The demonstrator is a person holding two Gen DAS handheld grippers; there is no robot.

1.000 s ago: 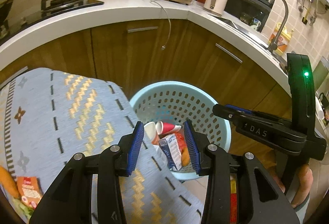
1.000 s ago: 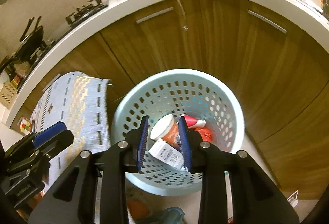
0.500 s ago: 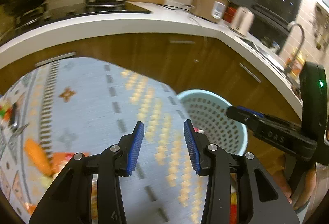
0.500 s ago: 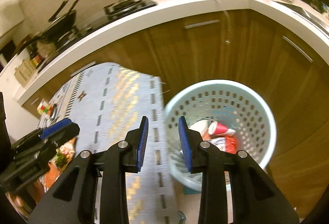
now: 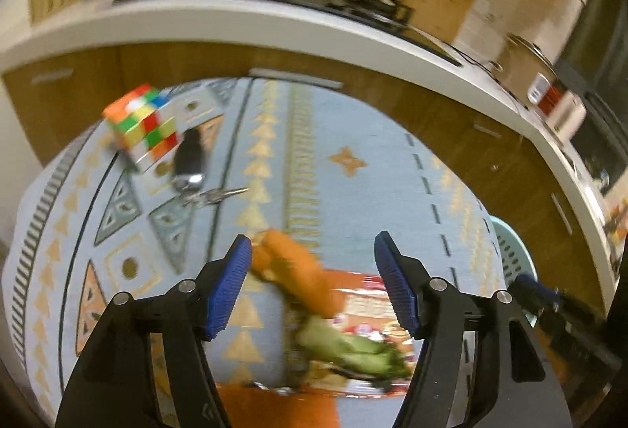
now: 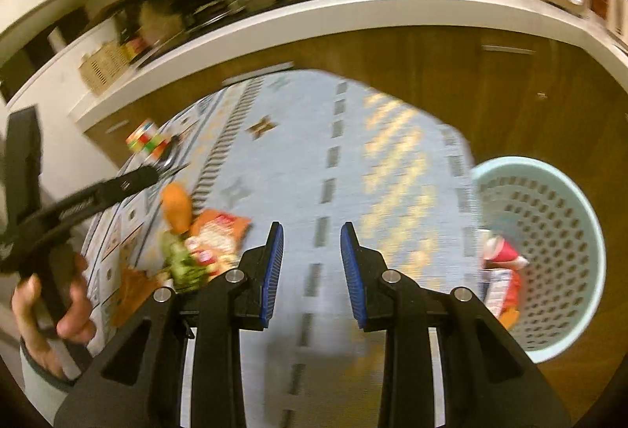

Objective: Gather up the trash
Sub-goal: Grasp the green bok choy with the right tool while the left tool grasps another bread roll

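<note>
My left gripper (image 5: pixel 314 282) is wide open above a heap of trash on the blue patterned rug (image 5: pixel 353 161): an orange piece (image 5: pixel 294 271), a red snack wrapper (image 5: pixel 365 306) and a green lump (image 5: pixel 345 345). My right gripper (image 6: pixel 312 271) is open and empty over the rug (image 6: pixel 314 137). The same heap lies at its left, with the orange piece (image 6: pixel 176 208), wrapper (image 6: pixel 219 235) and green lump (image 6: pixel 180 259). The light blue perforated basket (image 6: pixel 549 231) stands at the right with red and white trash (image 6: pixel 502 255) inside. The left gripper's body (image 6: pixel 78 200) shows at the left.
A Rubik's cube (image 5: pixel 143 125) and a black key fob with keys (image 5: pixel 192 161) lie on the rug's far left. Wooden cabinets (image 6: pixel 471 74) under a white counter (image 5: pixel 235 23) curve behind. The basket's rim (image 5: pixel 514 255) shows at the right of the left wrist view.
Both grippers have swung left, away from the basket and over the rug. The left gripper's jaws have opened wider and now hang over the trash heap.
</note>
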